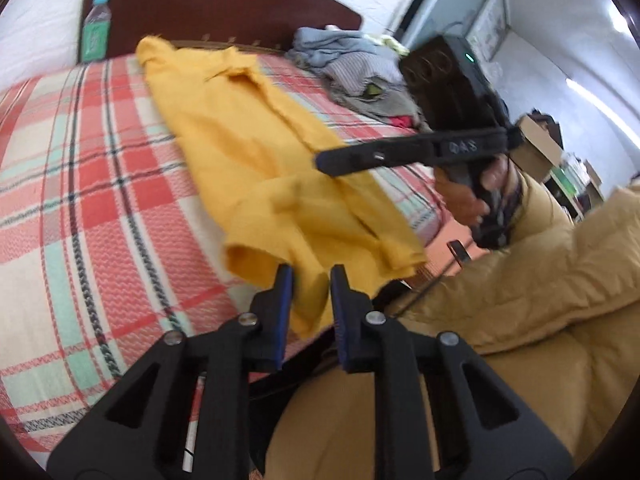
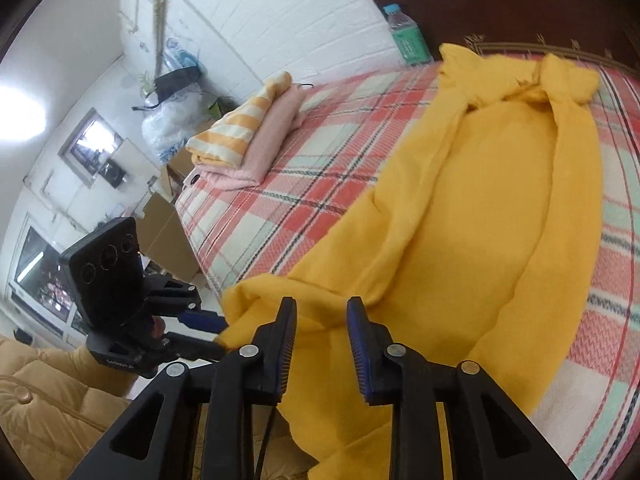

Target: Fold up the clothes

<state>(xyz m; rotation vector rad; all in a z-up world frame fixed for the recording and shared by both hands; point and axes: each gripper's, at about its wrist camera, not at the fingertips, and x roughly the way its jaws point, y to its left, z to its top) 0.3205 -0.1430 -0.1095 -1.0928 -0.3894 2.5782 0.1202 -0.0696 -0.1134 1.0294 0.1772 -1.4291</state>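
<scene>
A yellow garment (image 1: 240,140) (image 2: 500,220) lies lengthwise on the plaid bed (image 1: 80,200) (image 2: 280,208), collar toward the headboard and both sides folded inward. Its hem is bunched and slightly raised at the near bed edge. My left gripper (image 1: 312,280) (image 2: 224,338) is shut on one corner of that hem, with thick fabric filling the narrow gap between its pads. My right gripper (image 2: 322,312) (image 1: 318,160) is shut on the hem a little further along, and more fabric hangs below it.
A heap of unfolded clothes (image 1: 352,68) sits at one far corner of the bed. A folded striped and pink stack (image 2: 248,136) lies on the other side. A green-labelled bottle (image 1: 96,28) (image 2: 404,36) stands by the dark headboard (image 1: 220,4). A person's tan padded jacket (image 1: 520,300) is close behind the grippers.
</scene>
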